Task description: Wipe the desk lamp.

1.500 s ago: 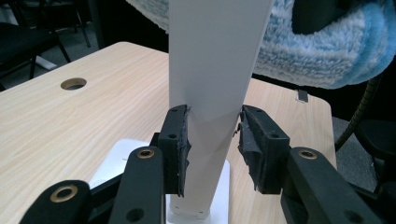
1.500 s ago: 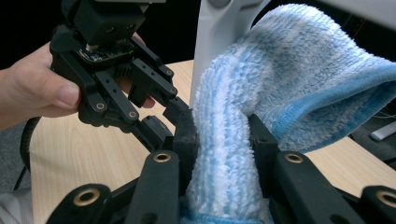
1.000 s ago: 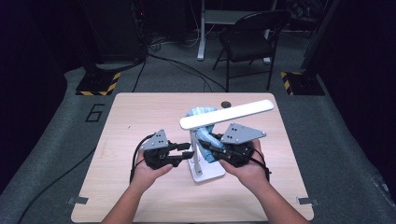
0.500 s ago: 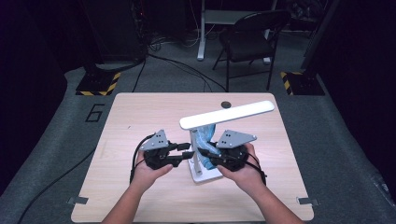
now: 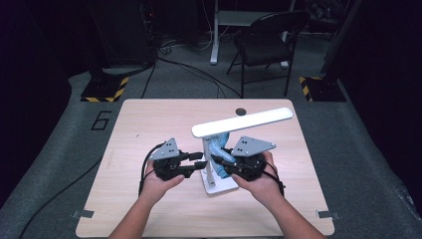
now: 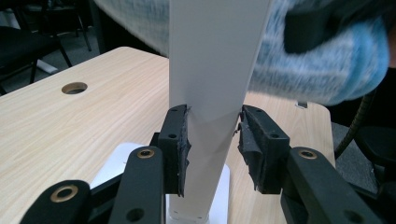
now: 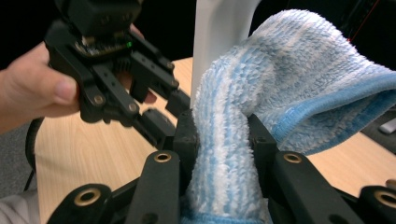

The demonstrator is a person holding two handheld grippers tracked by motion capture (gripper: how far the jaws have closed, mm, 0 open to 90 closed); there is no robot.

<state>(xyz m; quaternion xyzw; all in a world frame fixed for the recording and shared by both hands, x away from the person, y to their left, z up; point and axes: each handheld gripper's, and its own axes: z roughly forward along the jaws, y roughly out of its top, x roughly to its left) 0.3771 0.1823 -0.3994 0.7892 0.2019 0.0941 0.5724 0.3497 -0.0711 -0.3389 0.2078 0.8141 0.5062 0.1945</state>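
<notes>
The left hand-held gripper [image 6: 212, 140] has its jaws closed on the white upright post [image 6: 215, 70] of a desk lamp, one pad pressed against each side of it, low down near the lamp's base [image 5: 219, 184]. In the high view this hand-held gripper [image 5: 201, 167] comes in from the left and meets the post just above the base.

The right hand-held gripper [image 7: 224, 140] grips a bunched blue and white towel [image 7: 280, 84] between its pads, the jaws set narrow around the fold. The towel lies against the lamp post [image 7: 219, 28], on the side facing away from the left hand-held gripper [image 7: 154, 121], which shows farther off in a person's hand [image 7: 32, 93].

From above, the right hand-held gripper [image 5: 221, 162] sits just right of the post with the towel [image 5: 219, 144] rising beside it. The lamp's long white head [image 5: 244, 122] stretches level above both. The lamp stands near the middle of the wooden bench [image 5: 149, 119], which has a round hole [image 5: 241, 111] near its far edge. A black chair [image 5: 268, 40] stands on the floor beyond.
</notes>
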